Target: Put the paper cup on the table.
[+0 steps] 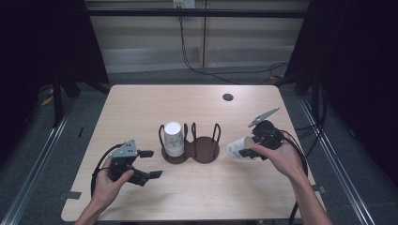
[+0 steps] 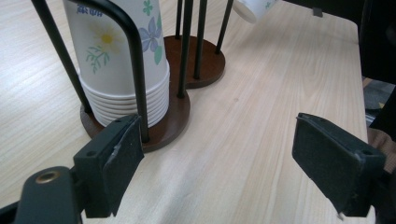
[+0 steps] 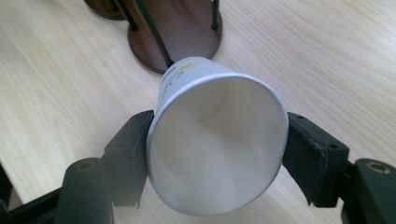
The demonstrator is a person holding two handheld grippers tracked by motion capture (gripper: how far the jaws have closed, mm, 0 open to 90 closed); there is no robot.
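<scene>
The right gripper (image 3: 217, 154) pinches a paper cup (image 3: 217, 144) sideways above the surface (image 1: 197, 192), right of the wooden cup holder (image 1: 190, 152); the left gripper (image 2: 233, 163) rests with jaws spread beside the stacked cups (image 2: 121, 60).

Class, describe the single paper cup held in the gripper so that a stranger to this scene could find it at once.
On the wooden table, look right of the dark two-ring cup holder. There the right gripper clasps one paper cup. Unlike the stack of cups standing upside down in the holder, it lies tilted on its side, alone.

Lab booth: black curtains (image 1: 356, 70) (dangling cables (image 1: 197, 61)) ring a lone table (image 1: 141, 103).
</scene>
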